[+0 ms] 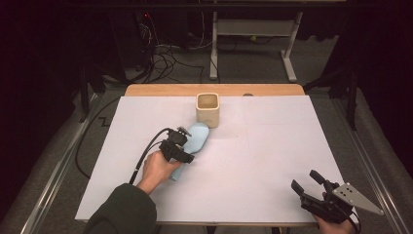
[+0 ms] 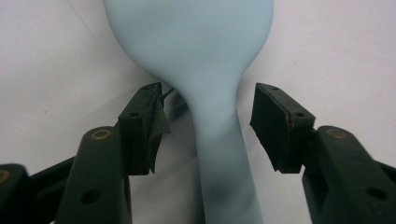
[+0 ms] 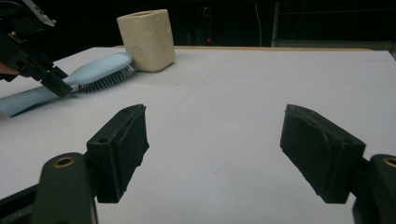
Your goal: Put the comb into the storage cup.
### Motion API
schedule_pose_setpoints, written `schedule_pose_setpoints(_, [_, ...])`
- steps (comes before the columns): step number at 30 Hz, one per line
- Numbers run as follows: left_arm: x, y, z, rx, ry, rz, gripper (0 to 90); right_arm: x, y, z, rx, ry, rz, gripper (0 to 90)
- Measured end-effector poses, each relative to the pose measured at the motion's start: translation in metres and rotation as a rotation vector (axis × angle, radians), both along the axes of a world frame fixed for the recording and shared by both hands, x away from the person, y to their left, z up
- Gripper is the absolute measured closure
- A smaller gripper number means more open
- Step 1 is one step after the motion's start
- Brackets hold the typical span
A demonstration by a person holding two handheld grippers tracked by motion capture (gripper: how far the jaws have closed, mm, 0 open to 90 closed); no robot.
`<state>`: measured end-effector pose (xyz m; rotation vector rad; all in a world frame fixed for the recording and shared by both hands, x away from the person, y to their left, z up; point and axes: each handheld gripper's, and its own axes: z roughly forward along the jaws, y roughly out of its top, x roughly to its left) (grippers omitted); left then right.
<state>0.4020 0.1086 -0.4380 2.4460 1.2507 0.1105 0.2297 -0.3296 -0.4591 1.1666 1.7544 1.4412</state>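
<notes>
A pale blue hairbrush (image 1: 197,138) lies bristles down on the white table sheet (image 1: 272,156), its head touching a cream square cup (image 1: 208,109). My left gripper (image 1: 187,145) is low over the brush handle. In the left gripper view the left gripper (image 2: 208,123) is open, its jaws standing on either side of the hairbrush (image 2: 205,56) neck with a gap at each pad. My right gripper (image 1: 304,179) rests near the table's front right corner. It is open, and the right gripper (image 3: 210,149) has nothing between its jaws. That view also holds the hairbrush (image 3: 93,72) and cup (image 3: 147,39) at far left.
A wooden table edge (image 1: 214,89) runs along the back behind the cup. Beyond it stand a white desk frame (image 1: 253,29) and cables on a dark floor. Bare white sheet spreads between the brush and the right gripper.
</notes>
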Motion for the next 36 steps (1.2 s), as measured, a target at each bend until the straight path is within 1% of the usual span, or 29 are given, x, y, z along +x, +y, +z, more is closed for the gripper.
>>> schedule_pose_setpoints(1, [0.0014, -0.0004, -0.0014, 0.008, 0.006, 0.001, 43.9, 0.0, 0.0001, 0.0, 0.0, 0.001, 0.0, 24.1])
schedule_pose_setpoints(4, [0.0027, -0.0007, -0.0031, 0.014, 0.01, 0.005, 43.9, 0.0, 0.0, 0.0, 0.001, 0.0, -0.001, 24.1])
schedule_pose_setpoints(7, [0.0035, -0.0013, -0.0042, 0.021, 0.006, 0.013, 46.2, 0.0001, -0.0001, -0.0001, 0.003, 0.0, 0.0, 24.1])
schedule_pose_setpoints(8, [0.0032, -0.0018, -0.0041, 0.035, -0.003, 0.011, 49.2, 0.0, 0.0001, 0.0, 0.001, 0.001, 0.0, 24.1])
schedule_pose_setpoints(14, [0.0021, -0.0029, -0.0037, 0.031, -0.011, 0.001, 59.4, 0.0001, 0.0002, -0.0001, 0.002, 0.002, 0.001, 24.2])
schedule_pose_setpoints(17, [0.0026, -0.0036, -0.0031, 0.039, -0.005, 0.002, 61.2, 0.0001, -0.0001, -0.0002, 0.0, 0.0, 0.001, 24.5])
schedule_pose_setpoints(21, [0.0038, -0.002, -0.0027, 0.05, -0.003, -0.001, 66.9, 0.0002, 0.0002, -0.0002, -0.001, 0.001, 0.003, 24.6])
schedule_pose_setpoints(27, [0.0049, -0.0024, -0.0027, 0.05, 0.001, -0.003, 67.6, 0.0002, 0.0006, -0.0004, 0.001, 0.005, 0.006, 25.0])
schedule_pose_setpoints(28, [0.0055, -0.0035, -0.0019, 0.066, 0.004, -0.012, 67.8, 0.0006, 0.0009, -0.0005, -0.01, 0.003, 0.01, 25.1])
schedule_pose_setpoints(29, [0.0055, -0.0035, -0.0019, 0.066, 0.004, -0.012, 67.9, 0.0006, 0.0009, -0.0005, -0.01, 0.003, 0.01, 25.1])
schedule_pose_setpoints(30, [0.0053, -0.0048, -0.0016, 0.08, -0.001, -0.019, 67.9, 0.0006, 0.001, -0.0005, -0.011, 0.002, 0.011, 25.2])
schedule_pose_setpoints(31, [0.0042, -0.0067, -0.0014, 0.097, -0.015, -0.024, 68.1, 0.0004, 0.001, -0.0006, -0.01, 0.003, 0.01, 25.3])
schedule_pose_setpoints(32, [0.0042, -0.0067, -0.0014, 0.097, -0.015, -0.024, 68.3, 0.0004, 0.001, -0.0006, -0.01, 0.003, 0.01, 25.3])
schedule_pose_setpoints(33, [0.0033, -0.0079, -0.001, 0.112, -0.022, -0.033, 68.4, 0.0005, 0.0006, -0.0007, -0.008, 0.003, 0.009, 25.3])
schedule_pose_setpoints(36, [0.0024, -0.0088, -0.001, 0.117, -0.03, -0.036, 68.7, 0.0007, 0.0007, -0.0007, -0.01, 0.003, 0.01, 25.3])
